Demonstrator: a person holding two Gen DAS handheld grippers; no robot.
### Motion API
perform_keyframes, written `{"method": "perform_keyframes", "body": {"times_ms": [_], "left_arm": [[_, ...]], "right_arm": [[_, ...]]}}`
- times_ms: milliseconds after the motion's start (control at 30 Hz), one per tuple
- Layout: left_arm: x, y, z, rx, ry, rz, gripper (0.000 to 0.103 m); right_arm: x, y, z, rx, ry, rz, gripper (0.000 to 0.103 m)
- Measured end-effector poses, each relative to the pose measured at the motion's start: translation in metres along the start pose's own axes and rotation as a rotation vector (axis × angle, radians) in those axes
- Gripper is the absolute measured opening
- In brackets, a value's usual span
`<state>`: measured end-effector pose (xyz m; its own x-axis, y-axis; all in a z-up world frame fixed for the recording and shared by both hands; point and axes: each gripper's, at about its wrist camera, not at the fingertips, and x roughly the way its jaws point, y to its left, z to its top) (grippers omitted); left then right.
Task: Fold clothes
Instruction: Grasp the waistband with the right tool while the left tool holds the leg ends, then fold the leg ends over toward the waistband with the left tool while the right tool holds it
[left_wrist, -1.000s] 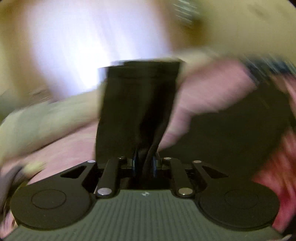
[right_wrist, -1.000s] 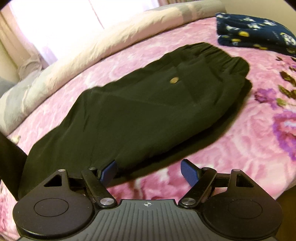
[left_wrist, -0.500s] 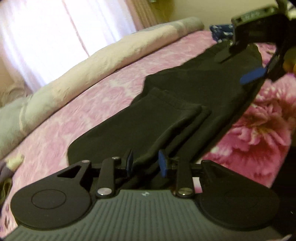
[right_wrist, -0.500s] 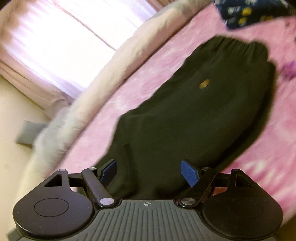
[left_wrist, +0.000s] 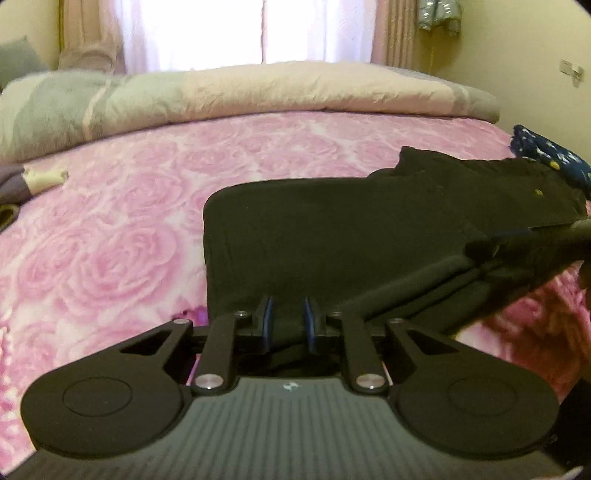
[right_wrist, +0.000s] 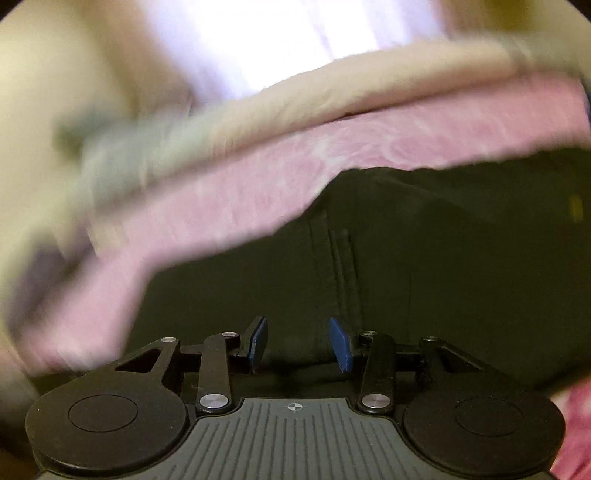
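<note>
Black trousers between left hand-held gripper fingers.

Home bedroom, pink rose bedspread, rolled duvet, curtained window

Daylight pours through the curtained window far beyond the jaws, blown out to white glare. The left wrist view is fairly sharp, softening and bending toward its round dark edges. The right wrist view is smeared with motion blur; only the black trousers just past the jaws read, dim and flat.
</note>
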<state>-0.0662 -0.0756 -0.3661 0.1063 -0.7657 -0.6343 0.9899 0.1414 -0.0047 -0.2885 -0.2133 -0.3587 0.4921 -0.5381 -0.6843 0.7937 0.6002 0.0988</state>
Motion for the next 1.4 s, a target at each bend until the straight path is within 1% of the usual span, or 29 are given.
{"method": "perform_keyframes", "body": {"times_ms": [33, 100, 200, 267, 300, 333, 367, 433, 500, 567, 633, 667, 700, 800, 867, 933, 967, 1033, 1067, 1133, 1167, 1200, 1233, 1267, 1400], "left_arm": [[-0.002, -0.001, -0.001, 0.014, -0.005, 0.002, 0.015], [-0.003, 0.000, 0.002, 0.030, 0.006, 0.000, 0.016], [0.003, 0.007, 0.017, -0.001, 0.053, -0.023, 0.016], [0.011, 0.014, 0.032, -0.024, 0.046, -0.029, 0.015], [0.015, 0.019, 0.040, -0.036, 0.036, -0.030, 0.015], [0.020, 0.023, 0.048, -0.048, 0.027, -0.031, 0.015], [0.024, 0.027, 0.056, -0.060, 0.017, -0.032, 0.015], [0.033, 0.036, 0.072, -0.084, -0.002, -0.035, 0.015], [0.053, 0.041, 0.078, -0.099, 0.008, -0.026, 0.014], [0.077, 0.044, 0.081, -0.111, 0.028, -0.014, 0.014], [0.095, 0.046, 0.082, -0.113, 0.038, -0.002, 0.015], [0.097, 0.044, 0.079, -0.098, 0.031, 0.004, 0.015], [0.098, 0.043, 0.076, -0.083, 0.024, 0.009, 0.015], [0.103, 0.038, 0.068, -0.038, 0.002, 0.027, 0.015], [0.098, 0.034, 0.068, -0.013, 0.005, 0.042, 0.015], [0.082, 0.037, 0.070, -0.042, 0.013, 0.041, 0.014], [0.069, 0.039, 0.068, -0.056, 0.003, 0.036, 0.014], [0.041, 0.033, 0.061, -0.047, -0.024, 0.020, 0.014], [0.031, 0.028, 0.055, -0.036, -0.021, 0.010, 0.014], [0.020, 0.019, 0.041, -0.019, 0.005, 0.004, 0.014], [0.020, 0.014, 0.032, -0.015, 0.029, 0.012, 0.014], [0.020, 0.010, 0.023, -0.010, 0.054, 0.019, 0.014], [0.020, 0.006, 0.017, -0.011, 0.059, 0.035, 0.014], [0.018, 0.002, 0.015, -0.020, 0.056, 0.058, 0.014], [0.010, -0.006, 0.030, -0.090, 0.114, 0.135, 0.015]], "right_arm": [[0.004, 0.010, -0.009, -0.110, -0.009, -0.053, 0.042], [0.003, 0.016, -0.014, -0.171, -0.006, -0.068, 0.042], [0.004, 0.011, -0.007, -0.163, 0.043, -0.045, 0.042], [0.002, 0.005, 0.005, -0.116, 0.095, -0.012, 0.043], [0.001, -0.001, 0.014, -0.077, 0.105, 0.000, 0.043], [-0.002, -0.005, 0.022, -0.045, 0.084, 0.003, 0.043], [-0.004, -0.006, 0.031, -0.039, 0.043, -0.005, 0.042], [0.001, -0.002, 0.049, -0.058, -0.023, -0.007, 0.042], [0.016, 0.000, 0.064, -0.067, -0.057, 0.016, 0.042], [0.035, 0.005, 0.071, -0.087, -0.077, 0.033, 0.042], [0.057, 0.005, 0.066, -0.115, -0.070, 0.020, 0.042], [0.067, 0.005, 0.063, -0.129, -0.065, 0.012, 0.042], [0.076, 0.004, 0.057, -0.142, -0.055, -0.015, 0.042], [0.080, 0.002, 0.046, -0.174, -0.068, -0.040, 0.042], [0.079, 0.002, 0.047, -0.171, -0.060, -0.040, 0.042], [0.071, -0.005, 0.050, -0.126, -0.048, -0.029, 0.042], [0.067, -0.009, 0.051, -0.101, -0.042, -0.023, 0.042], [0.044, -0.012, 0.046, -0.070, -0.059, -0.022, 0.042], [0.029, -0.013, 0.042, -0.059, -0.075, -0.011, 0.042], [0.010, -0.008, 0.028, -0.071, -0.077, 0.026, 0.042], [0.001, -0.005, 0.021, -0.079, -0.076, 0.045, 0.042], [0.001, -0.001, 0.012, -0.105, -0.042, 0.037, 0.042], [0.004, 0.004, 0.003, -0.134, 0.000, 0.022, 0.042], [0.004, 0.005, 0.002, -0.130, 0.015, 0.014, 0.042], [0.004, 0.004, 0.007, -0.087, 0.050, -0.015, 0.042]]}}
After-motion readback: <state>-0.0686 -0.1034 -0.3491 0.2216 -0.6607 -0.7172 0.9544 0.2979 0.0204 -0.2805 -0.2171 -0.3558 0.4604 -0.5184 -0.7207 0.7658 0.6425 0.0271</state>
